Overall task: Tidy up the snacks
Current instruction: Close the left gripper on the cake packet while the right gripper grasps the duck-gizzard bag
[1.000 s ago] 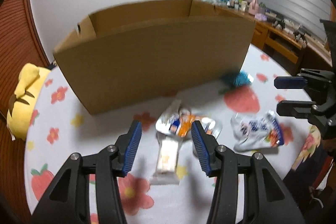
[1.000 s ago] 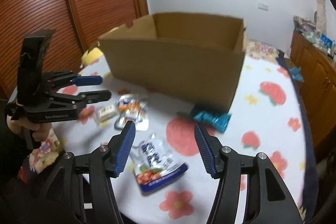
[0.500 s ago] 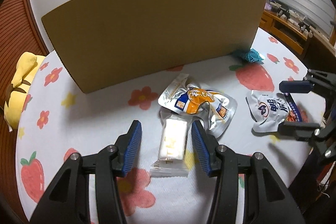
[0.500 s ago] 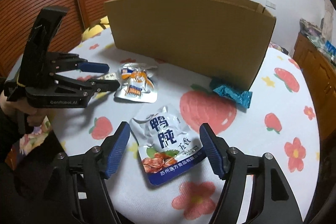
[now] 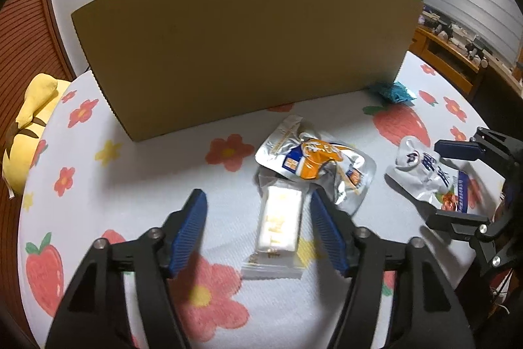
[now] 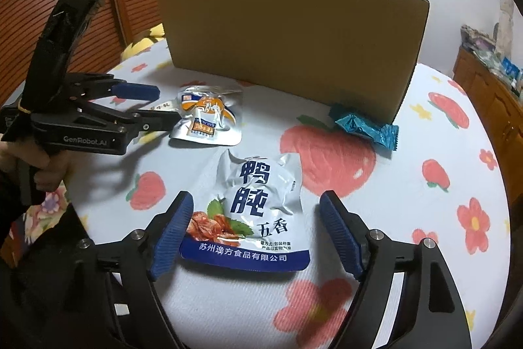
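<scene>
Opening over the counter [image 5: 137, 185], left hand-held gripper [image 5: 258, 215] straddling the cream bar [image 5: 279, 218], right hand-held gripper [image 6: 255, 228] straddling the white pouch [image 6: 258, 201], neither gripped, foil pouch [image 5: 313, 162] and teal candy [image 6: 362, 126] ahead, all four seemingly yet to be boxed in the carton [image 6: 294, 44] beyond.

Both wrist views look steeply down, close over the table [image 5: 137, 185], sharing the cardboard box [image 6: 294, 44].
</scene>
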A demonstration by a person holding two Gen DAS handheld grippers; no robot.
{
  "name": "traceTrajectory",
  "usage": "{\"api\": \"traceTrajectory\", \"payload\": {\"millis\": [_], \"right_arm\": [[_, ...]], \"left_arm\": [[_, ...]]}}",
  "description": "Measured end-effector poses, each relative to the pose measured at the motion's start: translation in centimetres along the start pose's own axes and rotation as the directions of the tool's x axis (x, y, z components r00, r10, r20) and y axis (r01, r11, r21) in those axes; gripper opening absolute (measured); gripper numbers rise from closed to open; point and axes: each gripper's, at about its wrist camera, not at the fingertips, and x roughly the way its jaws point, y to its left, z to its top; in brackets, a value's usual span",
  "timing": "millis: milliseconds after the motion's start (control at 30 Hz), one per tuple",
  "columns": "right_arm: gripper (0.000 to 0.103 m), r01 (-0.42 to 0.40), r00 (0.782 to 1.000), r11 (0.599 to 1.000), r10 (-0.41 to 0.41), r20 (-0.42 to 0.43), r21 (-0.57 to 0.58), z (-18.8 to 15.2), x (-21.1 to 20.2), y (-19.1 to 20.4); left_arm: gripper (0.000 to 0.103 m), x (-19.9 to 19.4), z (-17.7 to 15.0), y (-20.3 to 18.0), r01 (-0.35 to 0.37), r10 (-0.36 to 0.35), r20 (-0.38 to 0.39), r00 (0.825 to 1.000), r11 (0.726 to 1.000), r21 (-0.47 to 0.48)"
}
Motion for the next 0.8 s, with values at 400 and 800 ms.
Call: {"api": "traceTrajectory", "payload": {"millis": [400, 800], "right_arm": [[0.089, 0.047, 0.999, 0.998, -0.047, -0.016, -0.037, 0.1, 0.6, 0.8], [0.091, 0.073, 0.997, 0.997, -0.073, -0.041, -0.004, 1.2, 1.5, 0.5]], "left_arm": [[0.02, -2.2, -1.2, 0.1, 0.022, -0.021, 0.029, 0.999, 0.999, -0.026], [0.02, -5.4, -1.9, 0.8, 0.035, -0.029, 0.096, 0.995, 0.997, -0.065]]}}
